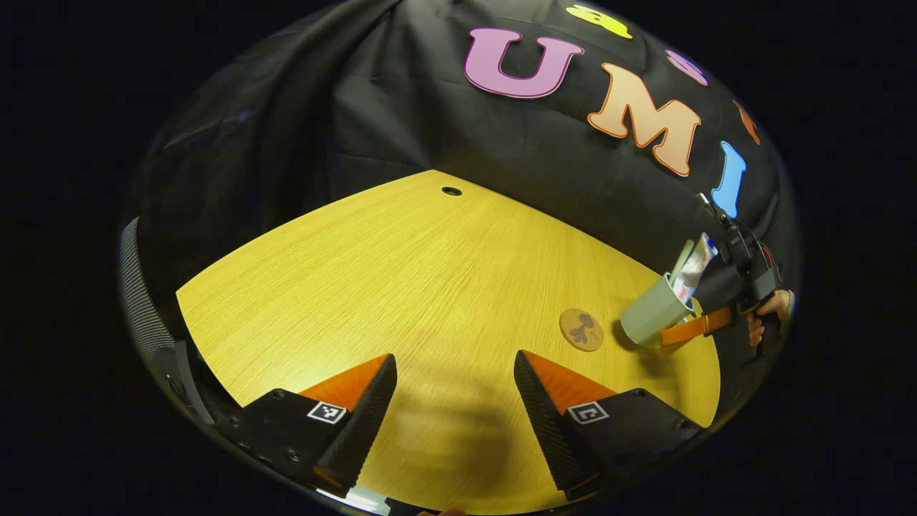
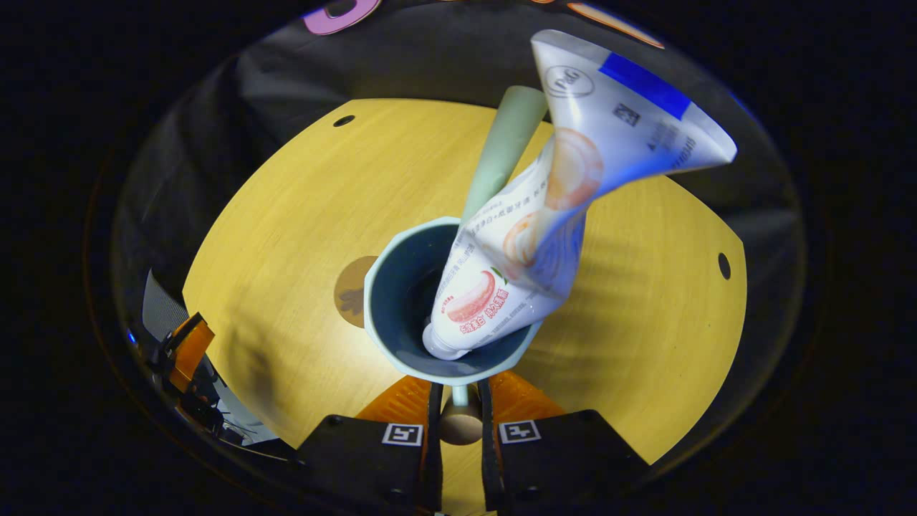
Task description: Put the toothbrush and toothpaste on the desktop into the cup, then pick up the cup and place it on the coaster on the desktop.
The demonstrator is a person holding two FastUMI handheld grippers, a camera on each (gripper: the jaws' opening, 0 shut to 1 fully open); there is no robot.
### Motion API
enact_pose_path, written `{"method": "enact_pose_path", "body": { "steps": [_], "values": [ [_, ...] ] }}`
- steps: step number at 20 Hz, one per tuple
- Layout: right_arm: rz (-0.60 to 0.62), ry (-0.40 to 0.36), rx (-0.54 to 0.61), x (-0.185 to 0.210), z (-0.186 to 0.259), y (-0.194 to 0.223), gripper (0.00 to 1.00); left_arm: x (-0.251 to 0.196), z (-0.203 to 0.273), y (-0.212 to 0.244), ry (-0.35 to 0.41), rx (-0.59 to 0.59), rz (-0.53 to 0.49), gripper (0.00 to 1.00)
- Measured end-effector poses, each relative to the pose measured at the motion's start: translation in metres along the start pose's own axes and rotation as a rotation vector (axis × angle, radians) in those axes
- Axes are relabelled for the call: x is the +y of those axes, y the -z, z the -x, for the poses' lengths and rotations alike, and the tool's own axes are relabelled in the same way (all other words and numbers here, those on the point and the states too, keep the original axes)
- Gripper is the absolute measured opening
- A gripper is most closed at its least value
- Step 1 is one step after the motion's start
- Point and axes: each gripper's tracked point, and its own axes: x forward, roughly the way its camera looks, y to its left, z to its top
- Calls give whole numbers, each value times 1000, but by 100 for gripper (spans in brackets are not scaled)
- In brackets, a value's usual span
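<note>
The surface [image 1: 430, 287] is yellow wood grain, walled behind by black cloth. The cup [image 2: 401, 301], toothpaste [image 2: 544, 229] and toothbrush [image 2: 505, 143] standing in it, hangs tilted above the surface in the right tongs [image 2: 458, 401], closed on its handle. So the carrying step is in hand; next the cup must level out and settle onto the coaster [image 1: 581, 330] just beside it. The left tongs [image 1: 455, 401] hover open, empty.

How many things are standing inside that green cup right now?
2: a toothpaste tube leaning out of the cup, and a pale green toothbrush handle behind it. Anything smaller underneath would be hidden.
</note>
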Motion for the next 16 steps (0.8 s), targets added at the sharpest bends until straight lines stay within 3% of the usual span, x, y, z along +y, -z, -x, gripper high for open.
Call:
{"method": "enact_pose_path", "body": {
  "steps": [5, 16],
  "values": [
    [88, -49, 12, 0, 1, 0, 24, -1, 0, -7, -30, -8, 10, 95],
    [153, -41, 49, -1, 1, -1, 24, 8, 14, -9, -95, 3, 48, 95]
  ]
}}
